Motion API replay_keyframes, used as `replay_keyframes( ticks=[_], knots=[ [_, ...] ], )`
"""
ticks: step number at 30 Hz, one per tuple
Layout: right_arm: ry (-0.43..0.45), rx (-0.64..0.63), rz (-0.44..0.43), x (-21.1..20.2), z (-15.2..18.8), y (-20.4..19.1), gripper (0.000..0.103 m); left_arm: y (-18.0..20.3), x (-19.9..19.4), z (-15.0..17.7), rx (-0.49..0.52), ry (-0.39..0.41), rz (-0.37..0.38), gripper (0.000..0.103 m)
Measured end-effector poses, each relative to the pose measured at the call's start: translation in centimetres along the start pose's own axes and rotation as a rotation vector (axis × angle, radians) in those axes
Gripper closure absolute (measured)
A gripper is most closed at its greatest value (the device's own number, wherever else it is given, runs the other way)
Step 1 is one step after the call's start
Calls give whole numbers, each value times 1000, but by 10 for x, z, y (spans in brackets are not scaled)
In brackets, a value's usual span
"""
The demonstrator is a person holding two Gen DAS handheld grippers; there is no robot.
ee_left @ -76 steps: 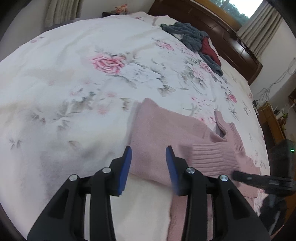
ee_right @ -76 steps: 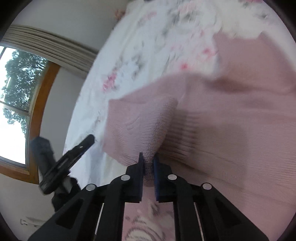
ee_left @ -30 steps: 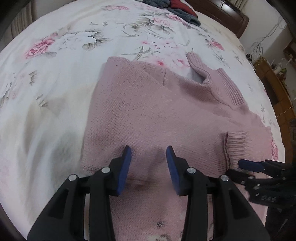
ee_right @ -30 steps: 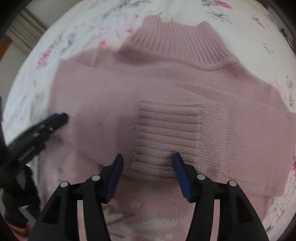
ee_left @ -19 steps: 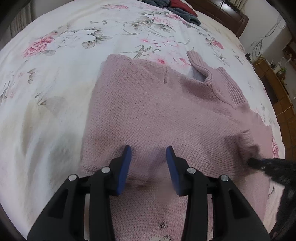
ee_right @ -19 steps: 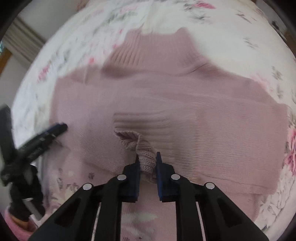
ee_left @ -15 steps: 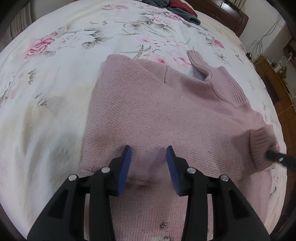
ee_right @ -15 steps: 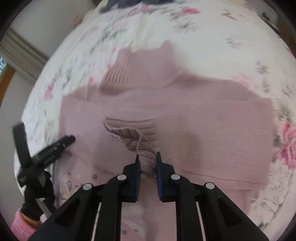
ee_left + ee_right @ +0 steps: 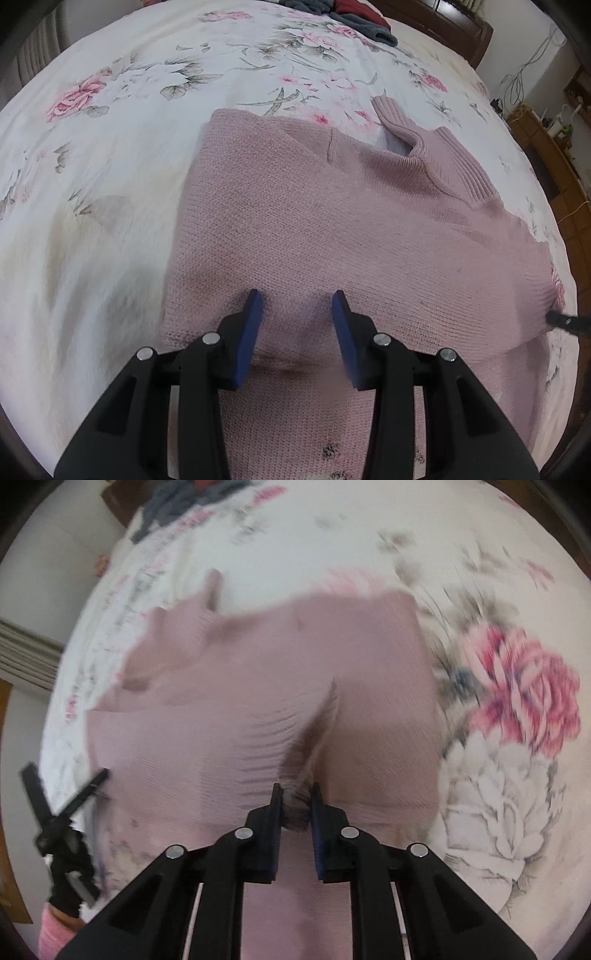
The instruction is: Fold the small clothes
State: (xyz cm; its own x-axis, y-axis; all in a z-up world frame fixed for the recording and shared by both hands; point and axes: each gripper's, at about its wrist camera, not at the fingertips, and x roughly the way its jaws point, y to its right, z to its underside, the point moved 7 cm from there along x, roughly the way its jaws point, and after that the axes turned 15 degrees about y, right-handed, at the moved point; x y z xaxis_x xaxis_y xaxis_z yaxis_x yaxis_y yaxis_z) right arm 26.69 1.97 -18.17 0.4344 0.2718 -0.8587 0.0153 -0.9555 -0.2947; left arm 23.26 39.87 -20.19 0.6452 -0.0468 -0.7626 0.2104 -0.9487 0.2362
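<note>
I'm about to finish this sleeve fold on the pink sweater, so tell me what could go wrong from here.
1. The right gripper pinches only a small bunch of the ribbed cuff; it may slip out mid-pull.
2. The left gripper is open over the sweater, apparently not pinning it, so dragging the sleeve could shift or wrinkle the body.
3. The collar lies uneven and might fold in crooked.

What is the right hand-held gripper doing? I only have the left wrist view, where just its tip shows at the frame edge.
Observer: The right hand-held gripper is shut on the ribbed cuff of the pink sweater.
Operator: Is the cuff lying flat?
Observer: No, it is bunched and lifted between the fingers.
Operator: What lies to its right?
Observer: Bare floral bedsheet with a big pink rose.
</note>
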Motion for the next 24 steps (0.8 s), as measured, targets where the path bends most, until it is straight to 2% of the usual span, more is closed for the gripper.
replay_keyframes(
  ticks=[5, 7, 8, 10, 12, 16, 21, 24],
  knots=[
    [12, 11, 17, -2, 7, 15, 86, 2, -3, -2, 27, -15, -9, 64],
    [91, -28, 91, -24, 0, 22, 80, 3, -12, -8, 46, -3, -32, 63],
    [117, -39, 98, -31, -4, 22, 79, 6, -18, -12, 52, 17, -28, 63],
    [149, -39, 25, -41, -11, 11, 79, 18, -28, -17, 64, 45, -1, 60],
    [128, -55, -28, -36, -12, -2, 79, 31, -28, -18, 73, 41, 27, 59],
    [80, -92, -39, -19, -5, -14, 79, 56, -16, -6, 116, 9, 56, 59],
    [33, -95, 0, -1, 9, -4, 82, 50, 3, 12, 138, -35, 28, 60],
    [31, -80, -25, 5, 14, 1, 82, 47, 5, 16, 162, -32, 43, 60]
  ],
)
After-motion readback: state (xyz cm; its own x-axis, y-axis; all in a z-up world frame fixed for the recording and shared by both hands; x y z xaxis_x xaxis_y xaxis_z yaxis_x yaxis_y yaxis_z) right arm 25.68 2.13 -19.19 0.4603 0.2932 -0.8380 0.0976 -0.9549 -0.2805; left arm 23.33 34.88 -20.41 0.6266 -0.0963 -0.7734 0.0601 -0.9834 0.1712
